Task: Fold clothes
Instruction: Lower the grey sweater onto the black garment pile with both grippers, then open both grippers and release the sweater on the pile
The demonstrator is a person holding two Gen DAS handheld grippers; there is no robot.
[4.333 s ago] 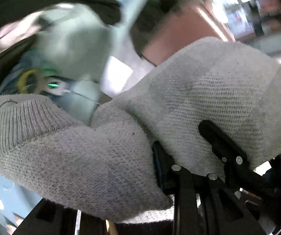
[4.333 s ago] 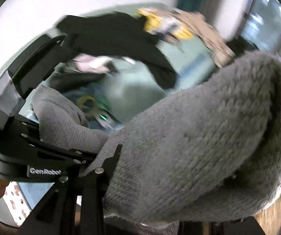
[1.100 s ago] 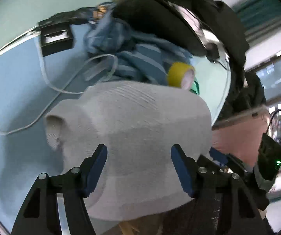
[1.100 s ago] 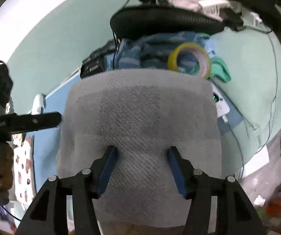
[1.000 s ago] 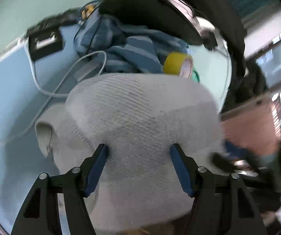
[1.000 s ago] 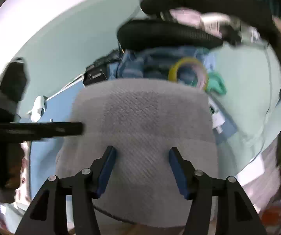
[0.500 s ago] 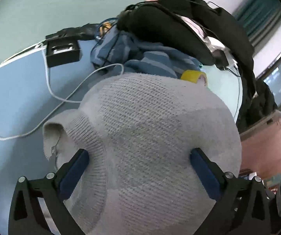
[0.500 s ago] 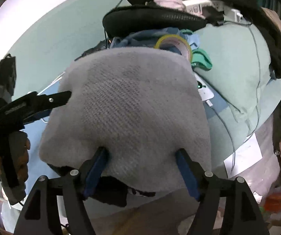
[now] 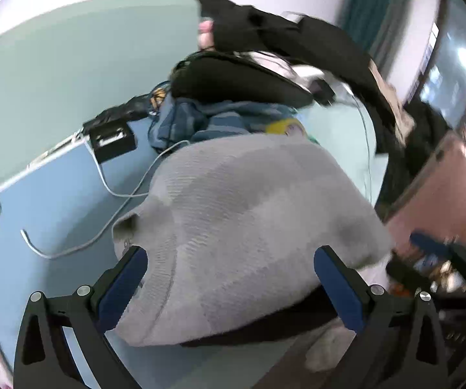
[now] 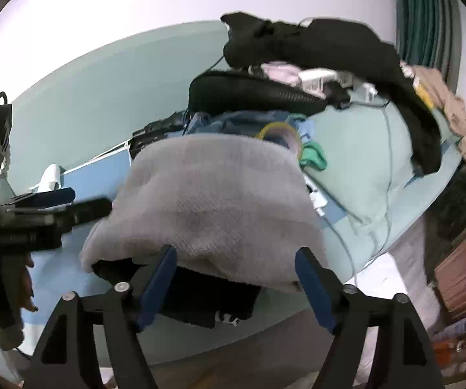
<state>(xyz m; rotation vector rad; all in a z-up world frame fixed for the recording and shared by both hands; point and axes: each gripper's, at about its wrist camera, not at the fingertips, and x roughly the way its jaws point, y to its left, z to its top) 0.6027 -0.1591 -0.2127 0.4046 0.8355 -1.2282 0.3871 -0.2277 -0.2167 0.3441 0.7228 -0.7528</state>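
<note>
Hand-held gripper, left (image 9: 229, 287): jaws spread to their widest, pads clear of the grey knit (image 9: 249, 227), which fills the lower centre of the left view. Hand-held gripper, right (image 10: 234, 283): jaws opening, blue pads apart with the knit's near edge between them but not pinched. In the right view the knit (image 10: 213, 201) lies folded, centre frame, on top of a black garment (image 10: 200, 301) at the near edge of the blue surface (image 9: 38, 194); whether that surface is a bench or a bed is unclear. For a clean release, both pairs of pads are best drawn straight back, clear of the loose knit, so no loop snags and the fold stays square; a light press along the top edge would likely flatten the bulge. No container is visible; the tape roll (image 10: 280, 134), cable (image 9: 103, 236) and dark clothes pile (image 10: 314, 52) beyond lie loose.
</note>
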